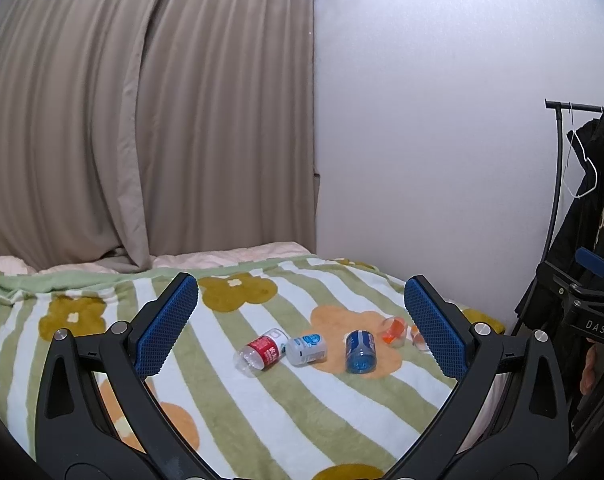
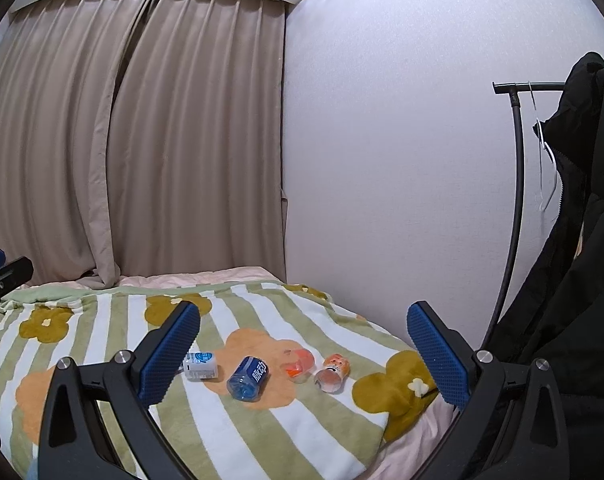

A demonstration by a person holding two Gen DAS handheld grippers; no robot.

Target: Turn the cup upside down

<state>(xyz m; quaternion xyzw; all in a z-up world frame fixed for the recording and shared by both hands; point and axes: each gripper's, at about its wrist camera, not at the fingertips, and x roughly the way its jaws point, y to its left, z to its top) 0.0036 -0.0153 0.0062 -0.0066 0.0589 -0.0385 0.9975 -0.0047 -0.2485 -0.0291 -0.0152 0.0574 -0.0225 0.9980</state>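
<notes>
Several small clear plastic cups lie on their sides in a row on a striped flower blanket (image 1: 262, 408) (image 2: 262, 432). From left: a red-labelled cup (image 1: 262, 350), a white and light-blue cup (image 1: 307, 349) (image 2: 200, 365), a dark blue cup (image 1: 360, 351) (image 2: 248, 377), an orange cup (image 1: 394, 332) (image 2: 299, 364) and a pale orange cup (image 1: 418, 338) (image 2: 333, 372). My left gripper (image 1: 302, 322) is open and empty, held above and short of the cups. My right gripper (image 2: 304, 338) is open and empty, also short of them.
The bed meets beige curtains (image 1: 142, 120) at the back and a white wall (image 1: 422, 140) on the right. A black clothes rack (image 2: 518, 200) with a dark coat (image 2: 574, 280) stands at the right, past the blanket's edge.
</notes>
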